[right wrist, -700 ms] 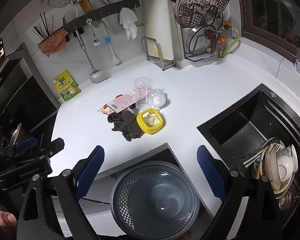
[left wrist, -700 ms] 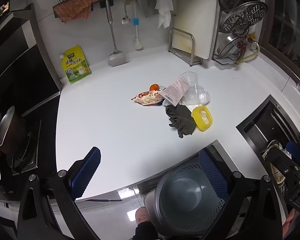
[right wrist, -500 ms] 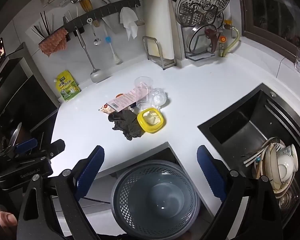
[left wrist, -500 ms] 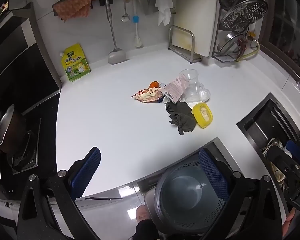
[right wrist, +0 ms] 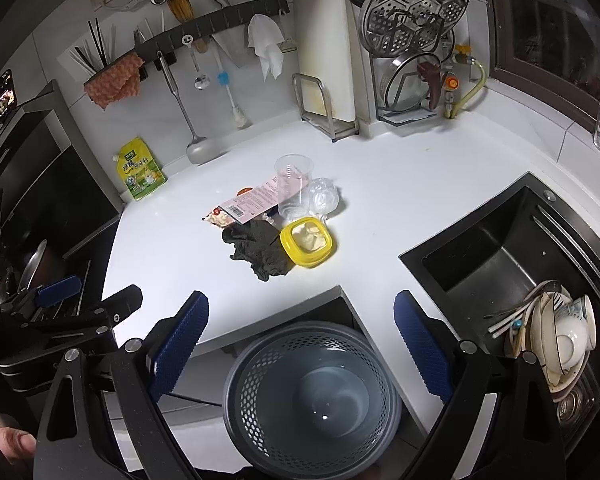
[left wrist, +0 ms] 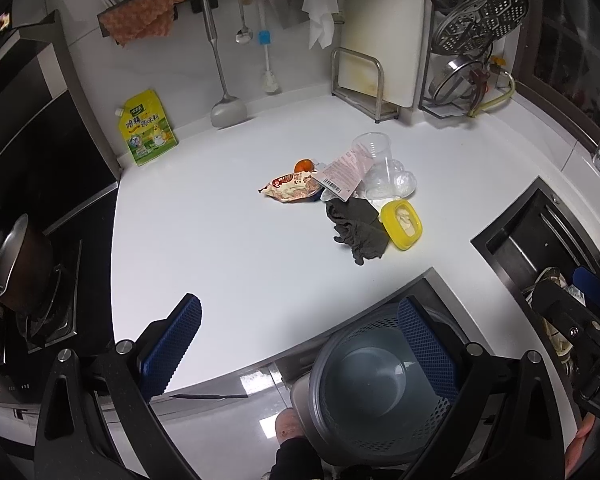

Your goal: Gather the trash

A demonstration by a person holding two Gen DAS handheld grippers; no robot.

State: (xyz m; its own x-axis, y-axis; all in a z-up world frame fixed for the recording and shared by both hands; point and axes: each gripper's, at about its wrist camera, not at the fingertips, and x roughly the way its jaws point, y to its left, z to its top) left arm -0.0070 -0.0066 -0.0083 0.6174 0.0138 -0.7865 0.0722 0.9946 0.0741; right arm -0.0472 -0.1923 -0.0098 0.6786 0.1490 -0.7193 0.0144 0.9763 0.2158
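I see white countertop (right wrist: 380, 208) mid-frame, white tiled wall (right wrist: 52, 44) upper left, dark window (right wrist: 552, 20) upper right, black sink (right wrist: 496, 252) right.

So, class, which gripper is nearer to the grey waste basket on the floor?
Right. The right gripper hangs open directly above the waste basket, which sits centred between its fingers. The left gripper is open too, off to the basket's left.

A home kitchen: sink (right wrist: 496, 248), stove pot (left wrist: 16, 264), hung utensil rail (right wrist: 212, 24).

Glossy white countertop (left wrist: 220, 248); perforated grey plastic bin (right wrist: 312, 400).
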